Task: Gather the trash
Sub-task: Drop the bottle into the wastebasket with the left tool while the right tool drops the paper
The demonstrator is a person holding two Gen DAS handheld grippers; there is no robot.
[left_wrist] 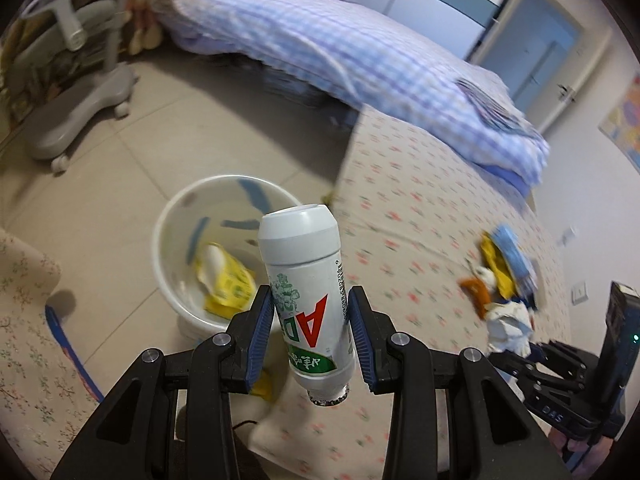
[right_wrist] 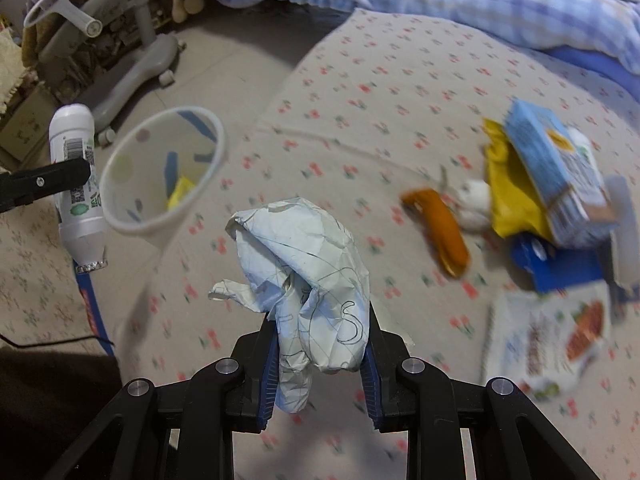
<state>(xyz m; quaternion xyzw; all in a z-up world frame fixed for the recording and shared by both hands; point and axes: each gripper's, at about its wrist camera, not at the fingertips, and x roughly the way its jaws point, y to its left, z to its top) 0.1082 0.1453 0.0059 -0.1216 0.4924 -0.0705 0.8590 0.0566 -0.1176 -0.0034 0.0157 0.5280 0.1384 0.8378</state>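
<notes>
Floral bedsheet (right_wrist: 360, 80) fills the near ground of a bedroom with a tiled floor to its left. Nearest, the right gripper (right_wrist: 320, 344) is clamped on a crumpled paper ball (right_wrist: 304, 272) marked with pen lines, held above the sheet. The left gripper (left_wrist: 310, 320) is closed around a white plastic bottle (left_wrist: 308, 280), held upside down with its neck toward the camera, over the bed's edge. Just beyond the bottle, a white trash bin (left_wrist: 176, 216) stands on the floor beside the bed, with a yellow wrapper (left_wrist: 228, 280) inside. Farther right on the sheet lies a heap of trash: an orange wrapper (right_wrist: 440, 232), a yellow bag (right_wrist: 508, 192) and a blue carton (right_wrist: 552, 168). At the far side, a blue checked duvet (left_wrist: 340, 52) is piled on the bed.
</notes>
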